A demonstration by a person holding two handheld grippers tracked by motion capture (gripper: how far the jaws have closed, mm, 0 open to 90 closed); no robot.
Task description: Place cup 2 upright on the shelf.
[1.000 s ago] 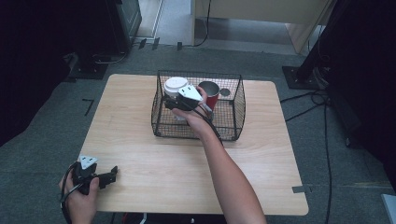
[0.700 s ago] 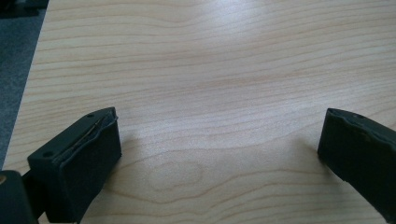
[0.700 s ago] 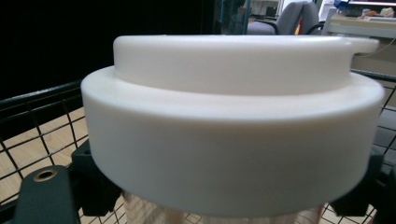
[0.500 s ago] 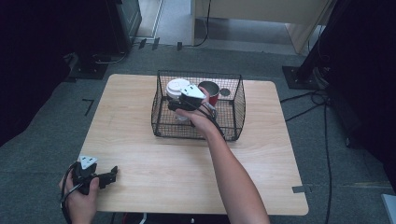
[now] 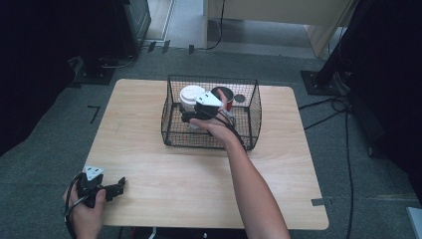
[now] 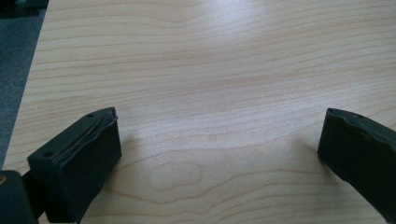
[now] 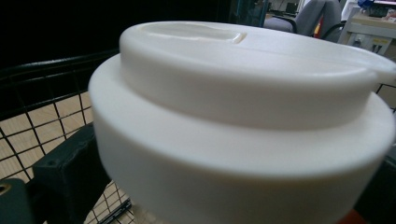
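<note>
White-lidded cup sits between your right claw's jaws, clamped by all appearances, inside the one wire basket at upper centre of the high view. Two cups in there: this one and a dark-lidded red cup just behind. Your left claw, lower left, hangs wide apart over the desk. Since a second ago, the white-lidded cup has barely shifted.

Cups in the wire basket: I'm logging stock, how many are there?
2: a white-lidded cup at the black wire basket's back left, a dark-lidded red cup beside it. Others may be hidden.
</note>
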